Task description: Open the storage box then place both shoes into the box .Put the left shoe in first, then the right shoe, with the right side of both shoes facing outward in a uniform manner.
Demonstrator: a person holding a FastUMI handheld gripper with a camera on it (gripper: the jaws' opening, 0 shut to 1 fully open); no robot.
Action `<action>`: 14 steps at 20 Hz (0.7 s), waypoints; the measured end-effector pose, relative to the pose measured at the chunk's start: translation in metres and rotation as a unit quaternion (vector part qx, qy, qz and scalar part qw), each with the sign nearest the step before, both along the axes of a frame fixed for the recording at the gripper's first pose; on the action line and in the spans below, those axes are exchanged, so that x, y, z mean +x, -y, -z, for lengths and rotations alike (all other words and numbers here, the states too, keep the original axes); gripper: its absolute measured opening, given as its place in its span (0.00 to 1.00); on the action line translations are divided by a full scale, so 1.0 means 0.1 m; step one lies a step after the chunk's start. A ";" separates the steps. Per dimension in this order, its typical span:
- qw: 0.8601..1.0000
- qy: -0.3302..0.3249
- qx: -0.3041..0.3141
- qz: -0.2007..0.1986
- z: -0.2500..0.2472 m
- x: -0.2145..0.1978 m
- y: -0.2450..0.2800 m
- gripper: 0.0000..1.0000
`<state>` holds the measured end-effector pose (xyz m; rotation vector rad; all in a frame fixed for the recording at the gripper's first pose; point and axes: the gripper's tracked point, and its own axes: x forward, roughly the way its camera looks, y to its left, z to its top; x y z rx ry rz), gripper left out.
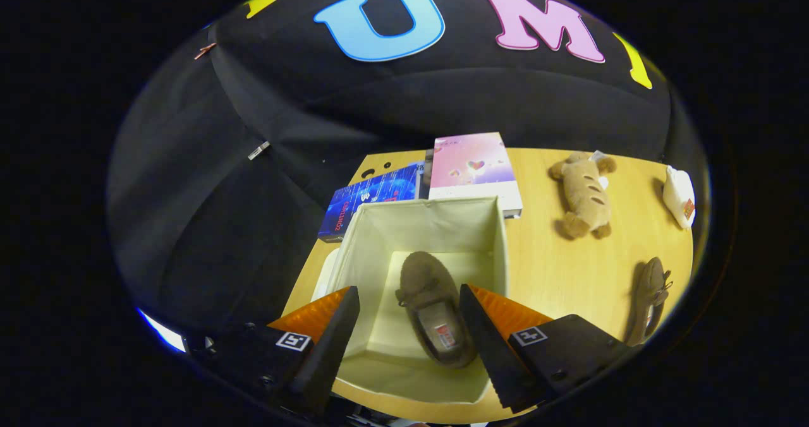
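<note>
Shoe no. 1 [435, 310] lies on the floor of the storage box [354, 250], directly below and between my gripper [409, 316] fingers, which are spread wide w/ nothing in them. Box is open, fabric-lined, its near rim just under the fingertips. Off to my right, beyond the box wall, shoe no. 2 [650, 299] sits on the table [556, 275], well apart. Further ahead: two books [474, 165] against the box's far side, plush toy [584, 193] right of them. Risk, imo: reaching for shoe no. 2 I could clip the soft box wall & shift it, or drop that shoe facing the wrong way vs. the first.
</note>
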<state>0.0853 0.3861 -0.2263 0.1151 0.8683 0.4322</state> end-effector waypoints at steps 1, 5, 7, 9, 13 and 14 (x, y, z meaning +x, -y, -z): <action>1.000 0.016 0.002 0.003 -0.12 0.02 0.14 0.98; 0.996 0.080 -0.003 0.027 -0.55 0.11 0.92 0.98; 0.993 0.109 -0.029 0.037 -0.65 0.16 1.43 0.99; 0.988 0.134 -0.066 0.048 -0.67 0.18 1.98 0.98; 0.984 0.117 -0.110 0.078 -0.42 0.13 2.98 0.99; 0.984 0.108 -0.116 0.086 -0.34 0.10 3.18 0.99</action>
